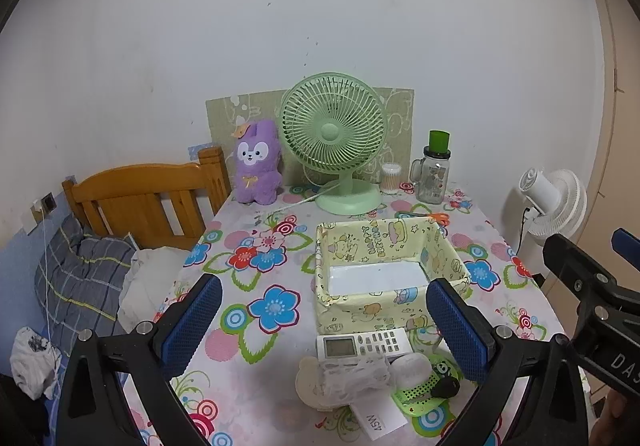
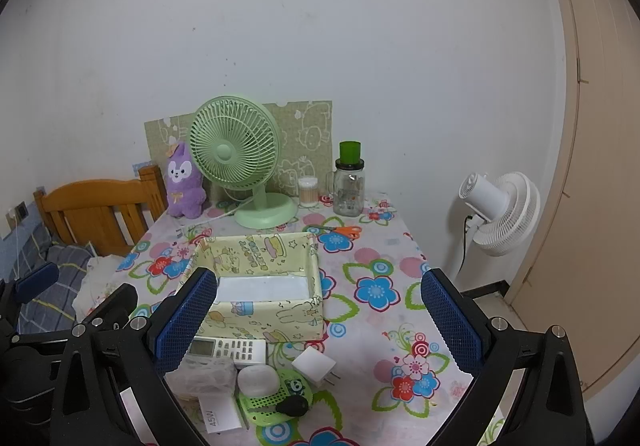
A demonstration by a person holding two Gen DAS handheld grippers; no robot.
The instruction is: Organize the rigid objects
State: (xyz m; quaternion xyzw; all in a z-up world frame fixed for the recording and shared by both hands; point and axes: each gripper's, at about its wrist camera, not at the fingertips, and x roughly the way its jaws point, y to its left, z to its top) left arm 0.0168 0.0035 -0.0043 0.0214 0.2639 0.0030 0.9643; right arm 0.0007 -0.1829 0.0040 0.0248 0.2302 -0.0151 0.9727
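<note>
A lived-in home bedroom, wooden bed headboard (image 1: pixel 144 202) with plaid bedding (image 1: pixel 80 278) at the counter's left edge, floral cloth over the counter (image 1: pixel 256 246), purple plush toy (image 1: pixel 256 162) and green desk fan (image 1: pixel 334 138) along its far edge, white standing fan (image 2: pixel 500 212) by a door past its right edge.

Black frames, blue pads (silver screws)
</note>
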